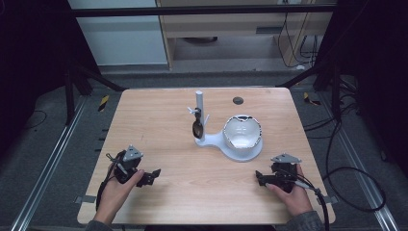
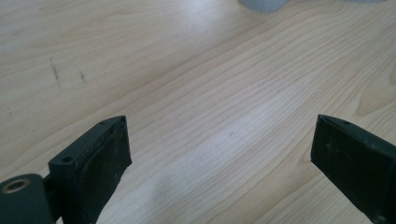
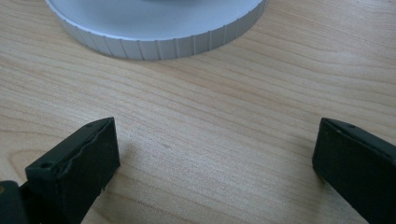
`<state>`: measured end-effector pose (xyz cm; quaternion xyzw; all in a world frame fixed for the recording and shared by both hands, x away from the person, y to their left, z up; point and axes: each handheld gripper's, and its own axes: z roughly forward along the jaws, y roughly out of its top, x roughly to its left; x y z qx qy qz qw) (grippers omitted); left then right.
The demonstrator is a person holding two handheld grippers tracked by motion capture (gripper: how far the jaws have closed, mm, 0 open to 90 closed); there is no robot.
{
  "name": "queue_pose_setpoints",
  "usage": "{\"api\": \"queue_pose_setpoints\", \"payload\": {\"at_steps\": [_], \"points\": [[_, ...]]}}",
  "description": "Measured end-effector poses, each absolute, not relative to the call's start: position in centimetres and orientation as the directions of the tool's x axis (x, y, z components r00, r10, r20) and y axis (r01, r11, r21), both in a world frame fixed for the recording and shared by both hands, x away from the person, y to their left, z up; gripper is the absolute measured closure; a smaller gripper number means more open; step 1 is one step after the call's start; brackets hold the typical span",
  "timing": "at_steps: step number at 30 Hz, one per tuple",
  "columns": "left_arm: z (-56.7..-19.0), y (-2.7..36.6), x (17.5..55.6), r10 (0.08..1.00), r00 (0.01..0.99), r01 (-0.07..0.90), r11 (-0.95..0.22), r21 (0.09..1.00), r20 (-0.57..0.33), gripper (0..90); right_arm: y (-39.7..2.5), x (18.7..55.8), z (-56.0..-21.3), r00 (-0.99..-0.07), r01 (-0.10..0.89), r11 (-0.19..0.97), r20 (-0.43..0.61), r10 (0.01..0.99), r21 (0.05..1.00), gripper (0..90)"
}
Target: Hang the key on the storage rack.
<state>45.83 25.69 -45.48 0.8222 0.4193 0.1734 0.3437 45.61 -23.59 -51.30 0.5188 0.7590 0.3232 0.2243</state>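
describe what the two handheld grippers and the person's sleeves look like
Both the left gripper and the right gripper are black, each topped by a grey three-cornered plate, with blocky flat-faced black jaws. A black cable trails from each. Grey sleeves show at the wrists.

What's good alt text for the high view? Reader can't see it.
Two hand-held grippers, the left gripper and the right gripper, rest open on a wooden table, pointing inward. Between and beyond them stands a white stand with an upright post, a dark spoon hanging from it, and a bowl on its round base.
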Motion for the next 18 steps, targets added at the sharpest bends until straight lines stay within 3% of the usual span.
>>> {"api": "queue_pose_setpoints", "payload": {"at_steps": [18], "points": [[-48.5,28.3,45.8,0.858,0.513,0.65,-0.385,0.655,-0.004,5.1,-23.6,45.6,-51.3,-0.36,0.642,0.252,-0.005,0.933,0.724,1.0]]}}
